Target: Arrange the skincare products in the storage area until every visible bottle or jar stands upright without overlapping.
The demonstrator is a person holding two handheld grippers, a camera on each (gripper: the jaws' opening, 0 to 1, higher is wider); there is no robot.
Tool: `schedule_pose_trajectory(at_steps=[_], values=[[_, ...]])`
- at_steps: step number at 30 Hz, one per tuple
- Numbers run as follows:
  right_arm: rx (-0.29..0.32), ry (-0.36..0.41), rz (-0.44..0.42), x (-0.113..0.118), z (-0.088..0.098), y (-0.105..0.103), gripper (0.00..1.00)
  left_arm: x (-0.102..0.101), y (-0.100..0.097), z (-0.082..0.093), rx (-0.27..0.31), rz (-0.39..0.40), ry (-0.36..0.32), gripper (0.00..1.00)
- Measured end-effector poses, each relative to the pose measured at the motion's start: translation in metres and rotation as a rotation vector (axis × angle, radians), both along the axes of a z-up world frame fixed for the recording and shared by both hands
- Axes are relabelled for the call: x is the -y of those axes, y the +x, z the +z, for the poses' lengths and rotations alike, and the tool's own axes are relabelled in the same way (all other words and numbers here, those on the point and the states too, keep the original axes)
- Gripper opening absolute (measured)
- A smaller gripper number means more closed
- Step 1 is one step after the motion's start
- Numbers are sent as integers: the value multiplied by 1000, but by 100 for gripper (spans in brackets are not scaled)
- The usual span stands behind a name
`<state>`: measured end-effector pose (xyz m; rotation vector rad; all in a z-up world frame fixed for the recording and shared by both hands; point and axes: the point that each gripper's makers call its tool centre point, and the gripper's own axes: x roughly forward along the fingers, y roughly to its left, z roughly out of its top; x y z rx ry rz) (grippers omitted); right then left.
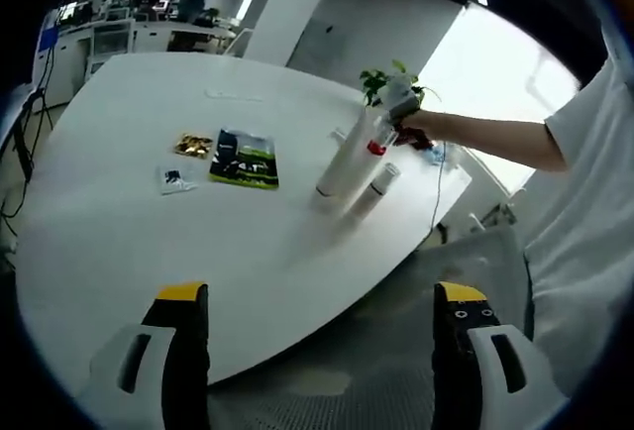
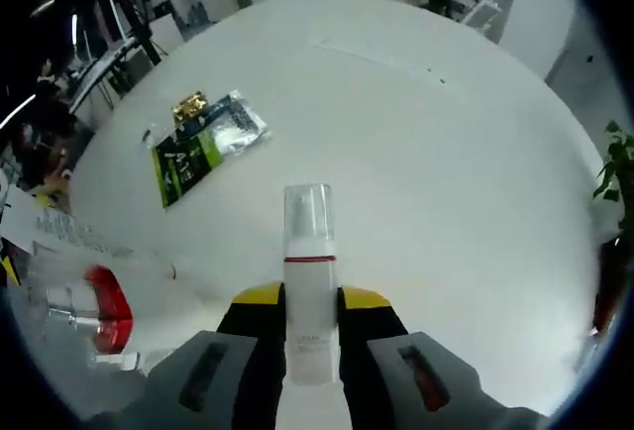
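White plastic, smooth and rigid, makes up the pump bottle clamped between the jaws of the right gripper; it probably weighs little and looks slippery, so a hold low on the straight body, as now, seems safer than one on the clear cap, which could pop off. In the right gripper view its long axis runs straight out along the jaws, cap end pointing away from the camera, with a thin red band just under the cap. In the left gripper view that bottle leans over the white table, base low and near the surface, top toward the hand; I cannot tell whether the base touches. A second white tube lies on its side just beside it, long axis roughly parallel, still needing to be stood up. A blurred red-capped bottle sits close at the left edge of the right gripper view.

The left gripper hangs back near the table edge, jaws spread wide with nothing between them. A green packet, a gold wrapper and a small sachet lie well apart from the bottles.
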<state>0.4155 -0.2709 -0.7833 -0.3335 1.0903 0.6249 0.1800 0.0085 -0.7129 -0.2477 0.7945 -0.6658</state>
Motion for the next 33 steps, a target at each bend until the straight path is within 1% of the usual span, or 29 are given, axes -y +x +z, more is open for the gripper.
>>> schedule_pose_trajectory(at_steps=[4,6,10,13,14,15,18,20,21,23,26,29,32,33], values=[[16,19,-21,5,8,-11,19,2,-2,1,3,-11,3,87],[24,27,-33,10,8,-10,19,3,-3,2,4,-19,4,87],[36,46,-55,12,17,-26,19,7,-5,3,6,-38,9,86],[52,70,-78,15,21,-30,19,10,-6,4,8,-50,7,86],[57,80,-88,16,24,-34,19,14,-6,5,9,-53,7,86],[62,85,-92,19,23,-31,19,18,-7,7,11,-58,6,86],[74,94,-107,24,25,-35,19,23,-9,10,16,-71,8,86],[85,105,-118,24,30,-42,19,25,-10,13,21,-78,9,86],[90,111,-122,28,29,-38,19,26,-10,13,22,-80,10,86],[105,128,-137,29,35,-40,19,27,-10,15,25,-80,9,86],[127,175,-169,31,41,-41,19,26,-9,17,29,-77,5,86],[144,209,-193,31,50,-55,19,27,-8,20,36,-76,-1,86],[160,222,-203,36,53,-58,19,25,-7,21,44,-82,-7,86],[167,229,-209,35,56,-62,19,25,-6,21,45,-83,-8,86]])
